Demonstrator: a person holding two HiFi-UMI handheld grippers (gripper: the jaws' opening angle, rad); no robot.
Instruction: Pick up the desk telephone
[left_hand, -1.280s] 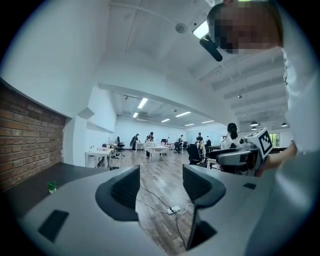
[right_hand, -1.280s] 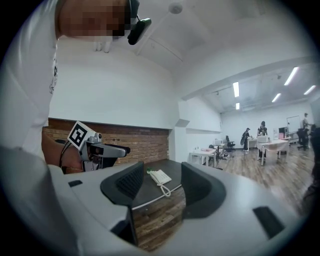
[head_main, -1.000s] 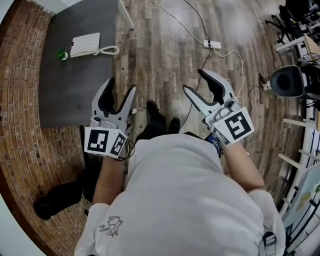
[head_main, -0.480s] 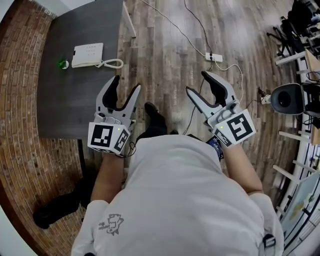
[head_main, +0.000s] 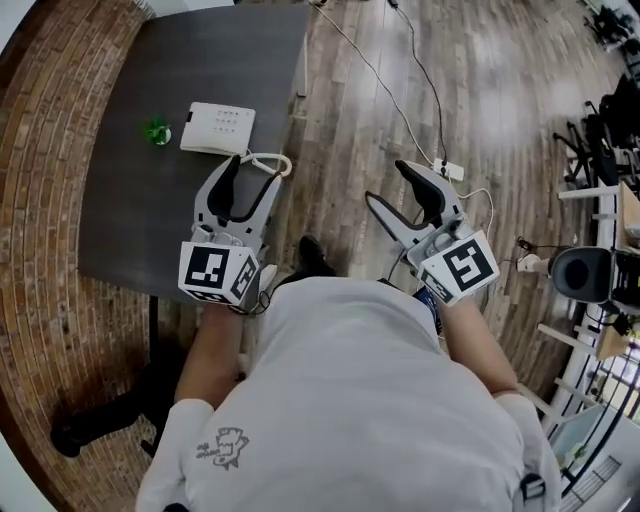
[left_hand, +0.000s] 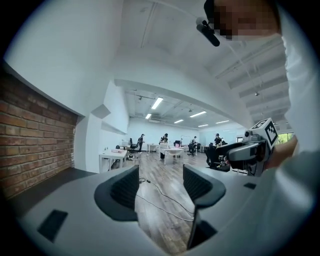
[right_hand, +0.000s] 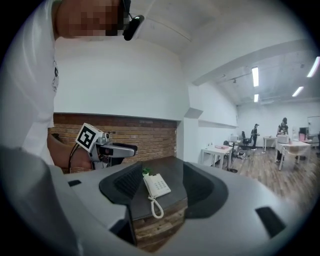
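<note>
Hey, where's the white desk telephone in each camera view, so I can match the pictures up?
Head view: the white desk telephone lies upper left on the dark grey table, beyond the left gripper.
Left gripper view: not in it.
Right gripper view: low centre, between the fingers of the right gripper.
Shared landmark: the red brick wall, in all three.
</note>
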